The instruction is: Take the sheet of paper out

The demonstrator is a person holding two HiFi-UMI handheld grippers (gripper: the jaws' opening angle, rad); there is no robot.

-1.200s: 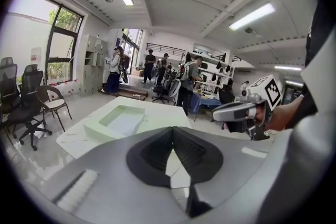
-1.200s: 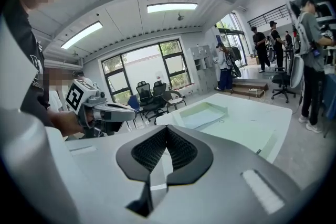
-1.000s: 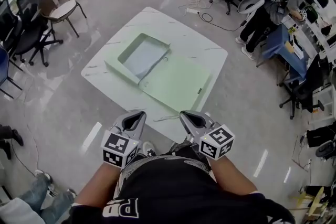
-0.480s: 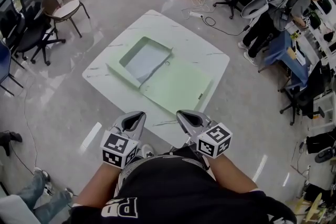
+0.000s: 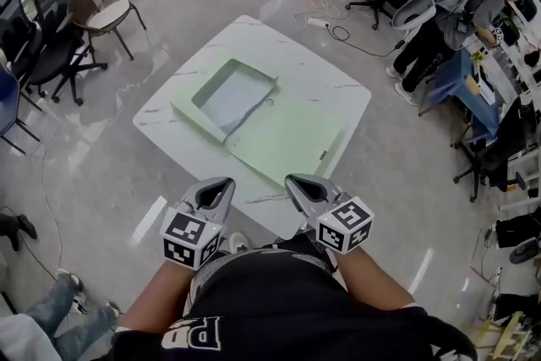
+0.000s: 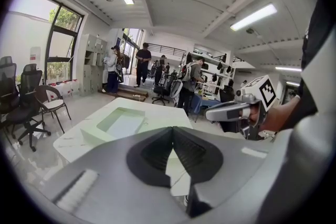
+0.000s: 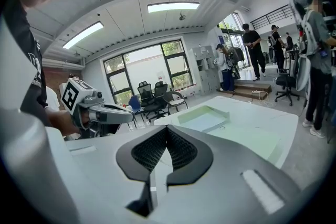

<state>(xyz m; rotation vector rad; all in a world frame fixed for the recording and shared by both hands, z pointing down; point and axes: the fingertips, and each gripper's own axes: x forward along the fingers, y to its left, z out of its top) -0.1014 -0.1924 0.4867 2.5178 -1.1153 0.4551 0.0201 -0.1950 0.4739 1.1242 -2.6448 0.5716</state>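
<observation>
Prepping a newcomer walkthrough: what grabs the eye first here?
The pale green box file lies open in the middle of the white table, with a sheet of paper in its tray half. Next come the left gripper and right gripper, held side by side close to the person's body near the table's near corner, jaws together and empty.

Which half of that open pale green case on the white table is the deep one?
The far left half: raised walls surround a whitish paper sheet. The nearer half lies flat.
</observation>
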